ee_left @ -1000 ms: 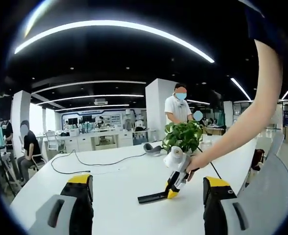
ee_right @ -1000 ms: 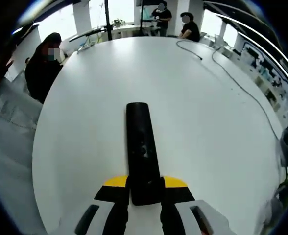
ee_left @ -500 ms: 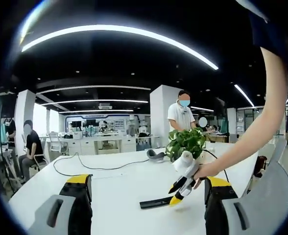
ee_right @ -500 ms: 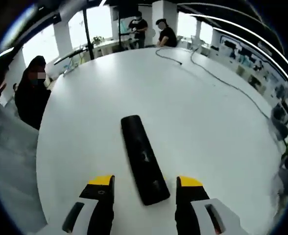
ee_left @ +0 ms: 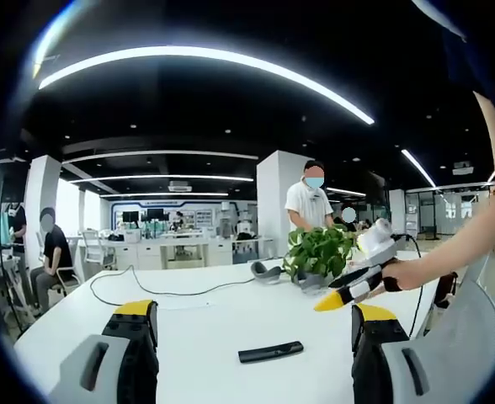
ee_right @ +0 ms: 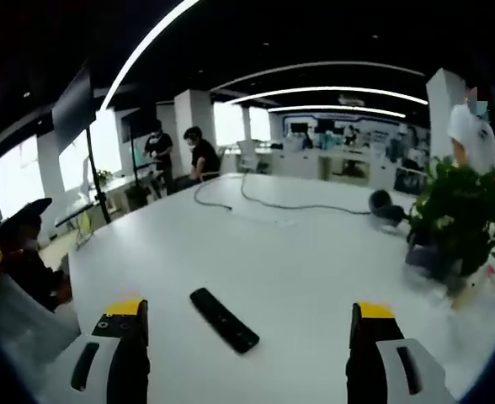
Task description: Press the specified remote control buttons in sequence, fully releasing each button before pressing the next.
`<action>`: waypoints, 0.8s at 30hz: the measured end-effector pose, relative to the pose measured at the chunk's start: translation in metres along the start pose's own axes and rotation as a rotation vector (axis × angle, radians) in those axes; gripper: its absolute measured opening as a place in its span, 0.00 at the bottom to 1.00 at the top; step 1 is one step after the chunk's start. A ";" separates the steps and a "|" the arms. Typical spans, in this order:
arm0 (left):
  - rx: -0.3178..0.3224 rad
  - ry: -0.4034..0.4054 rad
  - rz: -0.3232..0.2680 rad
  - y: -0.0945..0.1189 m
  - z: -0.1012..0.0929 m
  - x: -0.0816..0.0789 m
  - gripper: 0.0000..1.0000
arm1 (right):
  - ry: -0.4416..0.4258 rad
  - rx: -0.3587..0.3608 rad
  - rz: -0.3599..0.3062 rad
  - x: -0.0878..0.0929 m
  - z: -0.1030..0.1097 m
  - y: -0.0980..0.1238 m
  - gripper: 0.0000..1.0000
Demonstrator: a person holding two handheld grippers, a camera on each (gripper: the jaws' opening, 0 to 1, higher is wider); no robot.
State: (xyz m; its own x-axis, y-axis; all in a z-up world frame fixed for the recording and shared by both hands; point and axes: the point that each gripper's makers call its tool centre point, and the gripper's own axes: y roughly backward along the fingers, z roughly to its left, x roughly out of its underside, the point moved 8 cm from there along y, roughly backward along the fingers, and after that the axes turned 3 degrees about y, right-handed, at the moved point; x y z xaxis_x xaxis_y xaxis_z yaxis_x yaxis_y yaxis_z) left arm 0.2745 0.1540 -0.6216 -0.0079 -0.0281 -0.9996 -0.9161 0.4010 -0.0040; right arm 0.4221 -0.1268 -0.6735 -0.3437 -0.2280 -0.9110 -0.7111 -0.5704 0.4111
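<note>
Because the white table (ee_right: 315, 278) is so wide and smooth, the remote control (ee_right: 224, 319) is lying on it quite alone, flat, between the two jaws of the right gripper (ee_right: 246, 337) in the right gripper view but well apart from them, and in the left gripper view it (ee_left: 270, 352) is resting on the table (ee_left: 214, 320) just ahead of the left gripper (ee_left: 256, 345). I am judging that this remote is a light, stiff bar of hard plastic, rather slippery on such a surface, so a press from the side is likely pushing it away; pressing straight down on a button, or holding it across its narrow sides near one end, seems safer to me. Both grippers are standing wide open and are holding nothing. Compared with one second ago, when the right jaws were closed on the near end of the remote, the right gripper is now lifted high and drawn back, as the left gripper view is showing it (ee_left: 342, 295) raised near the plant (ee_left: 319, 250). Behind, a cable (ee_right: 256, 202) is running over the table, and people are standing far off.
</note>
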 end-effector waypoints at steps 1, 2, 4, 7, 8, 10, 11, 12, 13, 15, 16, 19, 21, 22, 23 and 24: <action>-0.001 -0.003 0.003 0.000 0.000 0.000 1.00 | -0.002 0.005 -0.010 -0.001 0.001 0.005 0.99; -0.001 -0.007 0.006 0.000 0.000 0.001 1.00 | -0.007 0.011 -0.020 -0.001 0.003 0.011 0.99; -0.001 -0.014 0.007 0.000 -0.001 0.001 1.00 | -0.017 0.023 -0.036 -0.001 0.007 0.024 0.99; -0.001 -0.019 0.004 0.001 -0.001 0.000 1.00 | -0.019 0.050 -0.059 0.000 0.014 0.044 0.99; -0.002 -0.019 0.005 0.001 -0.001 0.000 1.00 | -0.019 0.058 -0.065 0.000 0.015 0.050 0.99; 0.003 -0.013 0.007 0.001 -0.001 0.000 1.00 | -0.029 0.074 -0.086 0.000 0.019 0.063 0.99; 0.005 -0.015 0.006 0.001 -0.002 0.000 1.00 | -0.030 0.082 -0.091 0.001 0.021 0.068 0.99; 0.007 -0.019 0.005 0.001 -0.002 0.000 1.00 | -0.031 0.097 -0.096 0.002 0.023 0.077 0.99; 0.008 -0.022 0.005 0.001 -0.002 0.000 1.00 | -0.026 0.102 -0.096 0.003 0.024 0.079 0.99; 0.008 -0.025 0.007 0.001 -0.003 0.000 1.00 | -0.006 0.129 -0.089 0.007 0.028 0.092 0.99; 0.009 -0.025 0.007 0.001 -0.003 0.000 1.00 | 0.019 0.148 -0.086 0.009 0.029 0.100 0.99; 0.008 -0.021 0.004 0.002 -0.003 0.000 1.00 | 0.043 0.180 -0.080 0.014 0.035 0.116 0.99; 0.006 -0.017 0.005 0.002 -0.002 0.000 1.00 | 0.057 0.207 -0.083 0.017 0.037 0.126 0.99; 0.005 -0.019 0.002 0.002 -0.002 -0.001 1.00 | 0.074 0.220 -0.078 0.018 0.038 0.130 0.99; 0.004 -0.019 0.002 0.002 -0.002 -0.001 1.00 | 0.091 0.229 -0.071 0.019 0.039 0.131 0.99; 0.004 -0.018 0.002 0.002 -0.002 -0.001 1.00 | 0.135 0.244 -0.065 0.020 0.040 0.134 0.99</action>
State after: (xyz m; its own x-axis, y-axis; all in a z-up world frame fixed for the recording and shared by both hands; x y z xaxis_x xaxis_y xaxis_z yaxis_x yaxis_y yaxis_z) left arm 0.2717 0.1527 -0.6208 -0.0019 -0.0106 -0.9999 -0.9143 0.4050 -0.0026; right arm 0.2953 -0.1761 -0.6357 -0.2192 -0.3095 -0.9253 -0.8611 -0.3846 0.3326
